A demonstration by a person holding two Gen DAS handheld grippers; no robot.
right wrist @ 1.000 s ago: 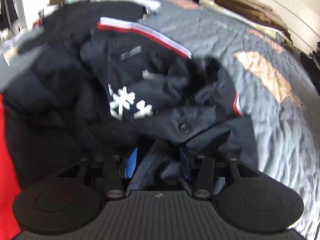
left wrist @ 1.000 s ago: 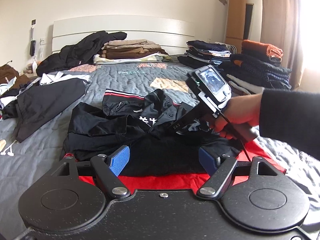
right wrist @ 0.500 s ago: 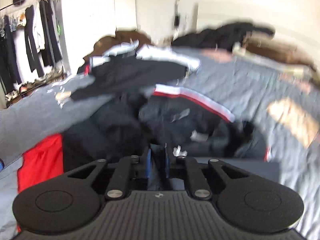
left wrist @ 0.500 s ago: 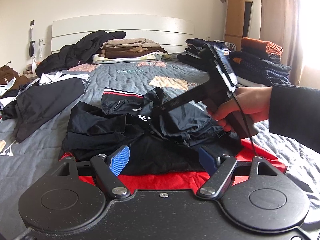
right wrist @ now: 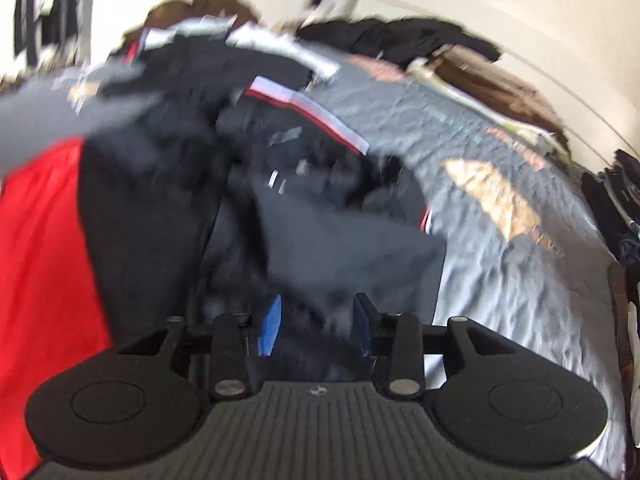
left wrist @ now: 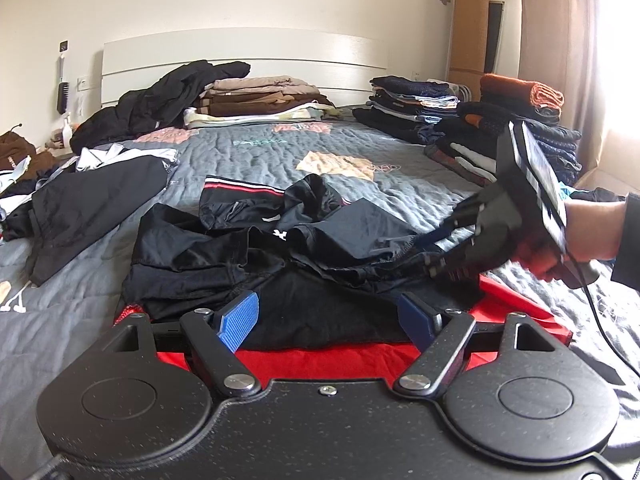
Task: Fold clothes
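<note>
Grey quilted bed (left wrist: 260, 152), strewn with a crumpled black jacket (left wrist: 256, 240), a red garment (left wrist: 340, 356), dark trousers (left wrist: 88, 208) and 3 folded stacks (left wrist: 260, 100).

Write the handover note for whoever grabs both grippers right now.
Left gripper: open, empty, low over the near edge of the black-and-red garment.
Right gripper: fingers apart with black fabric between them; the view is blurred, so the grip is unclear.
Things: crumpled black jacket with a red-and-white stripe lies mid-bed on the grey quilt. Folded stacks sit near the headboard and along the right edge.
Done: several stacks folded.
Left: spread the jacket flat, fold it, then the loose black clothing on the left.
</note>
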